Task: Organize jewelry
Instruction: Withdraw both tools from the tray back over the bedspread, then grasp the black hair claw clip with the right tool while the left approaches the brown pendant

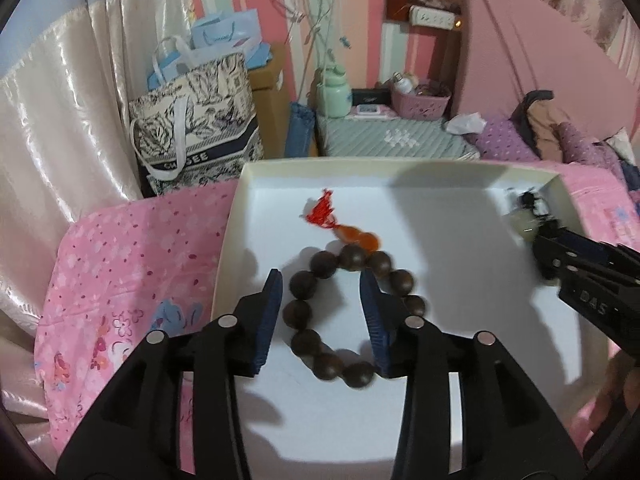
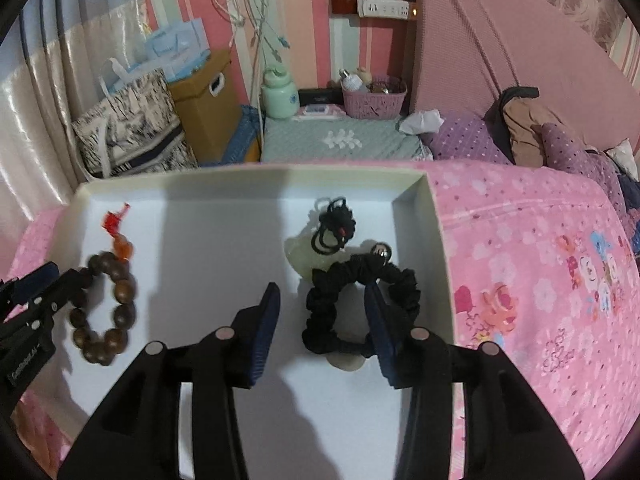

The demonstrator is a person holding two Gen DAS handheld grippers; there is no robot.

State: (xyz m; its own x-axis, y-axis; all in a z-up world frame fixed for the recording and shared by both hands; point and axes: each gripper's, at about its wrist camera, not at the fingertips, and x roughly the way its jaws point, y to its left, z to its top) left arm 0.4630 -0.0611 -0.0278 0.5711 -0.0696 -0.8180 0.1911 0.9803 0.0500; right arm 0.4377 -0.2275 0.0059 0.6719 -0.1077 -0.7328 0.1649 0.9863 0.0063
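Two sets of tongs hover over the white box [image 1: 240, 216], both with jaws parted and pads gripping nothing. Left gripper [image 1: 322, 286] straddles one side of the wooden bead bracelet [image 1: 316, 312] lying flat, red tassel [image 1: 322, 210] beyond its tips. Right gripper [image 2: 322, 298] sits above the black scrunchie [image 2: 352, 280], pale jade pendant [image 2: 298, 254] just ahead.

Dim indoor light; soft shadows fall across the white tray [image 1: 440, 208]. Both fisheye views bend at dark corners, slightly blurred.
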